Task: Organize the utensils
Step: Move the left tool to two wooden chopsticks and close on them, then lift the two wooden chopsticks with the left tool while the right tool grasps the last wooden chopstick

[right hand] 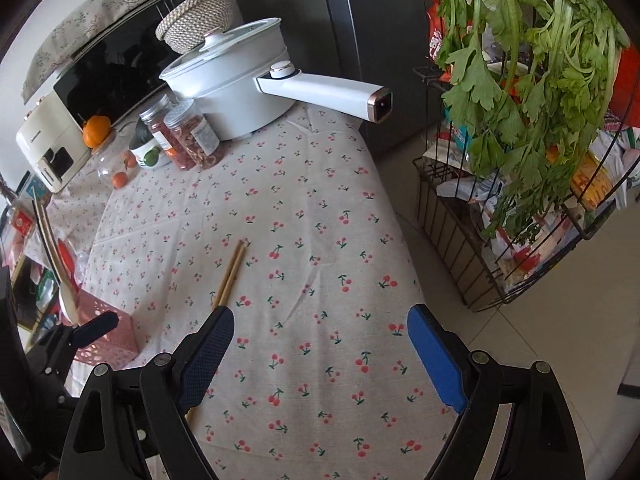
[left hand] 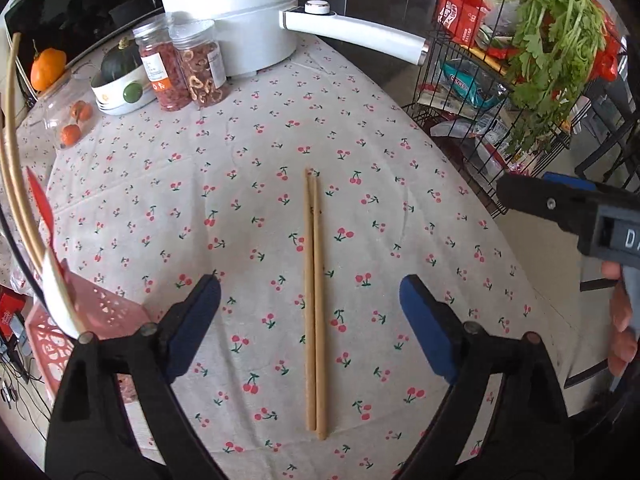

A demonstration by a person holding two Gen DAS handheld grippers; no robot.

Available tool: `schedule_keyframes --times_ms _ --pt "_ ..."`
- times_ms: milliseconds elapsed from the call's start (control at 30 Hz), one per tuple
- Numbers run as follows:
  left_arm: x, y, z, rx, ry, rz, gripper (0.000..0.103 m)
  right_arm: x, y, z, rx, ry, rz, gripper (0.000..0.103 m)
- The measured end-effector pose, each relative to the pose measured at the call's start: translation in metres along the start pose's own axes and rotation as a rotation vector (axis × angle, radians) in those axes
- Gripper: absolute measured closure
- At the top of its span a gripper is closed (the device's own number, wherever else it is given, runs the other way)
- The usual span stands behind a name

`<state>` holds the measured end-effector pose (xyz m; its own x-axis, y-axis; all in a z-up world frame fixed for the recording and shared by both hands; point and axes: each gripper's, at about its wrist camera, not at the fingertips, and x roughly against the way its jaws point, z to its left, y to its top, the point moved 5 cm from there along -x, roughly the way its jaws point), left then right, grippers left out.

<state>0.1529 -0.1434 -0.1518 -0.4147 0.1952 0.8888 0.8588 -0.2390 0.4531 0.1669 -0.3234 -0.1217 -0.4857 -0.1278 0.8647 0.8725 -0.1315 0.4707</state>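
My left gripper [left hand: 310,304] is spread wide, its blue padded fingers [left hand: 430,328] standing apart on either side of the chopsticks [left hand: 314,304] without touching them. The chopsticks are a pale wooden pair, slim and straight, lying flat and side by side on the tablecloth [left hand: 240,184], a cream fabric printed with small red cherries. My right gripper [right hand: 320,344] is also spread, nothing between its fingers; from its view the chopsticks [right hand: 231,276] lie just left of and partly behind the left finger. At the left edge a pink perforated basket [left hand: 116,308] holds a white spoon [left hand: 60,300] and long wooden handles. Further back stand a glossy white pot [left hand: 240,20] with a long handle, and two clear plastic jars [left hand: 196,64] of dried food.
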Motion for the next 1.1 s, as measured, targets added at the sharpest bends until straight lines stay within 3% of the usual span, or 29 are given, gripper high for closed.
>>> schedule_keyframes --times_ms 167,500,967,1100 --pt "-0.036 0.007 -0.002 0.101 -0.081 0.077 0.053 -0.017 -0.001 -0.014 0.002 -0.029 0.046 0.013" --pt "-0.067 0.010 0.010 0.195 -0.079 0.112 0.088 -0.022 0.003 -0.017 -0.008 -0.012 0.065 0.013" --pt "-0.081 0.013 0.006 0.130 0.006 0.146 0.093 -0.026 0.002 -0.013 0.005 -0.020 0.076 0.013" --pt "-0.073 0.011 0.003 0.111 -0.010 0.133 0.095 -0.029 0.003 -0.009 0.012 -0.026 0.084 0.013"
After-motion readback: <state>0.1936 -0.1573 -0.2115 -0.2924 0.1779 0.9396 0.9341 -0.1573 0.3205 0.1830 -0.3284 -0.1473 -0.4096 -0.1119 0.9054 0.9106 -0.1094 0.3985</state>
